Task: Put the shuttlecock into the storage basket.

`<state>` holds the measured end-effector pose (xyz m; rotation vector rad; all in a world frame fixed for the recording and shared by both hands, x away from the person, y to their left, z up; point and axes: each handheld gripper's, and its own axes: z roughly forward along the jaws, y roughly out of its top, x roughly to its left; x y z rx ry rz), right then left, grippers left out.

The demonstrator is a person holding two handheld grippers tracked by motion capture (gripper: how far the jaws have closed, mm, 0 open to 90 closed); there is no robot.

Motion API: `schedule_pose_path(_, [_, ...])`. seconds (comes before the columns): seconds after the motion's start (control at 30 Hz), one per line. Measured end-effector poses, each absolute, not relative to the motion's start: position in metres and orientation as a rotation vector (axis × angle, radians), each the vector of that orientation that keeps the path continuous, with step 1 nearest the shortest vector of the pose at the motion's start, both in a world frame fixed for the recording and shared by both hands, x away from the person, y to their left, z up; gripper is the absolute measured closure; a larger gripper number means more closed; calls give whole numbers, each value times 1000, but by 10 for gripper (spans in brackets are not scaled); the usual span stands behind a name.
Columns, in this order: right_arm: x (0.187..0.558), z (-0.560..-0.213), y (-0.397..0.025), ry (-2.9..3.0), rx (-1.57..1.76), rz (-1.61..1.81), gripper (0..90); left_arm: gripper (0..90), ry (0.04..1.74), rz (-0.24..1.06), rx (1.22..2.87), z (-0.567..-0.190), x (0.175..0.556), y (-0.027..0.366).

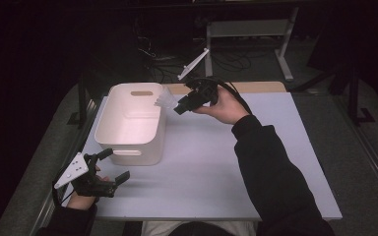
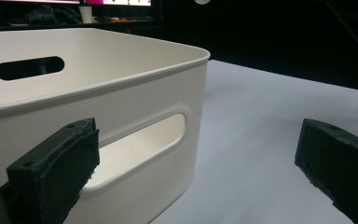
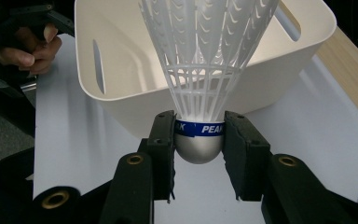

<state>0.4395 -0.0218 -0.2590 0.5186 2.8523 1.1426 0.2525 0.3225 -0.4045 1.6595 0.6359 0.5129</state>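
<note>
At the bench's (image 1: 216,162) near-left corner the left gripper (image 1: 109,166) rests with jaws spread wide, grasping nothing, just beside the white bin (image 1: 133,123); right of it, the right gripper (image 3: 199,140) is clenched on a white shuttlecock (image 3: 205,56) (blue band, silver cap), held raised at the bin's far-right rim, feathers toward the bin.

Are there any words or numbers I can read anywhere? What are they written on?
"PEAK": white letters on the blue band of the shuttlecock, which the right claw grips by its silver cap. A "K" shows at the band's left end; the rest of that word is hidden.
The white bin bears no writing.
The bright screens far behind the bin in the left gripper view are too blurred to read.
</note>
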Motion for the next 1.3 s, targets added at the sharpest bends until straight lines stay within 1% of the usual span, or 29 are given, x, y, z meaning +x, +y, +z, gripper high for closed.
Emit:
schedule_pose_path(0.3, [440,-256,-13,2854,491,1151,641,0,637,513,1659,-404,253,323])
schedule_pose_path(0.87, [441,-256,20,2887,423,1154,641,0,636,511,1658,-405,252,323])
schedule_pose_path(1.3, [444,-261,40,2909,396,1148,641,0,637,509,1656,-404,252,323])
